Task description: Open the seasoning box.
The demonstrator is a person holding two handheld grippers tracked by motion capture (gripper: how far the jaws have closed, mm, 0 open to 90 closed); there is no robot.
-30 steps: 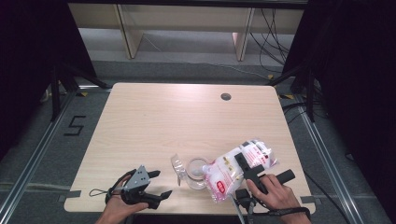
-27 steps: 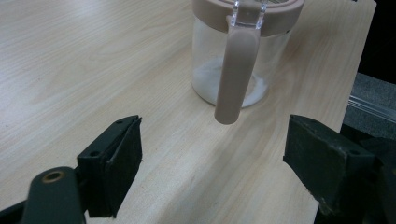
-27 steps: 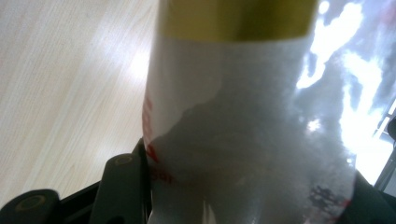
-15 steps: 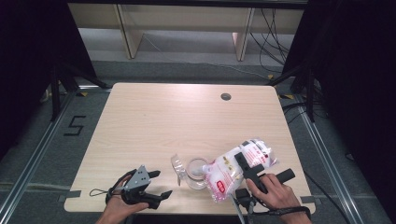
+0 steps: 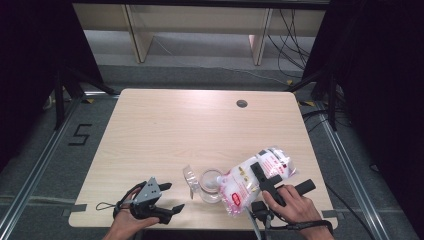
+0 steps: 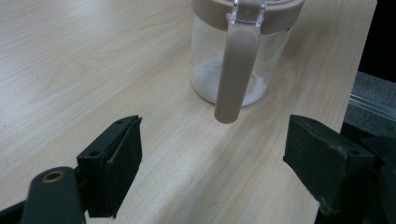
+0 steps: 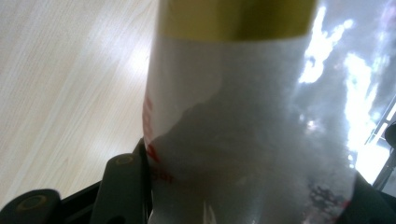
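A clear glass jar (image 5: 210, 185) with a tan rim stands near the table's front edge, its hinged lid (image 5: 190, 180) flipped open to the left. In the left gripper view the jar (image 6: 233, 60) has a little white powder at its bottom and a tan clasp hanging down its side. My left gripper (image 5: 172, 196) rests to the jar's left, open, with nothing between its pads (image 6: 114, 170). A plastic bag of white powder (image 5: 240, 182) with red print leans over the jar's right side. My right gripper (image 5: 260, 172) is shut on the bag (image 7: 243, 130), which fills the gap between its jaws.
The light wooden table (image 5: 200, 130) has a small round cable hole (image 5: 242, 103) at the back right. Dark curtains and metal frame legs flank it, and shelving stands behind.
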